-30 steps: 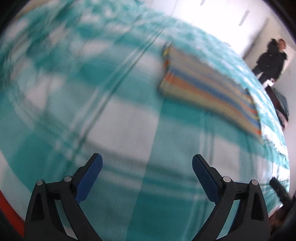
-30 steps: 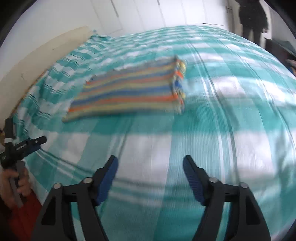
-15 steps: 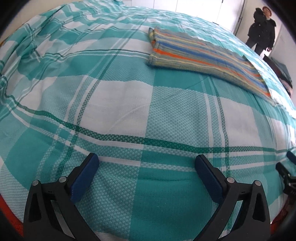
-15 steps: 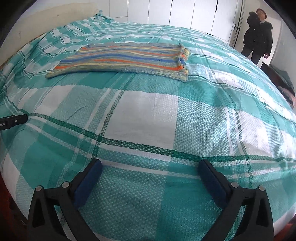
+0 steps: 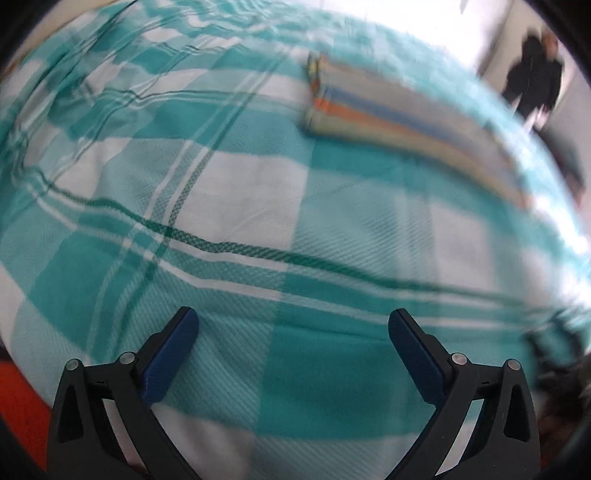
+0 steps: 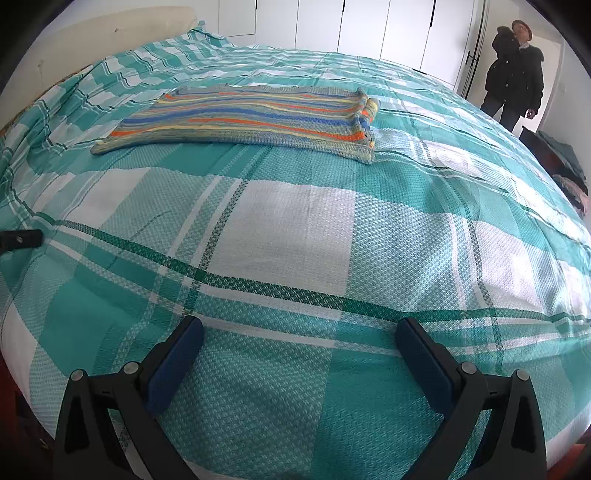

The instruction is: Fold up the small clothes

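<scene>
Since half a second ago the right gripper point(image 6: 299, 334) has hardly moved, while the left wrist view has become blurred by motion and the folded, knitted garment with orange, blue, yellow and grey stripes point(image 6: 251, 114) has shifted a little in that view. This striped garment point(image 5: 399, 122) lies flat on the bed cover of teal and white checked woven cloth point(image 6: 295, 236), in the far part of the cover, well apart from both grippers. In the right wrist view its folded layers are stacked at its right end, and its left end runs out thin toward the cream headboard point(image 6: 110, 77) behind it. The right gripper has its two black fingers with dark blue pads point(image 6: 173, 365) spread wide, with nothing between them, above the near part of the cover in front of the garment. The left gripper point(image 5: 293, 321) is spread just as wide and also holds nothing; it too stands in front of the garment, nearer to the garment's stacked end. One black tip of the left gripper point(image 6: 22, 240) shows at the left edge of the right wrist view, low over the cover. Beyond the garment, to its right, a person in a dark jacket point(image 6: 515, 74) stands near the white cupboard doors point(image 6: 369, 26).
</scene>
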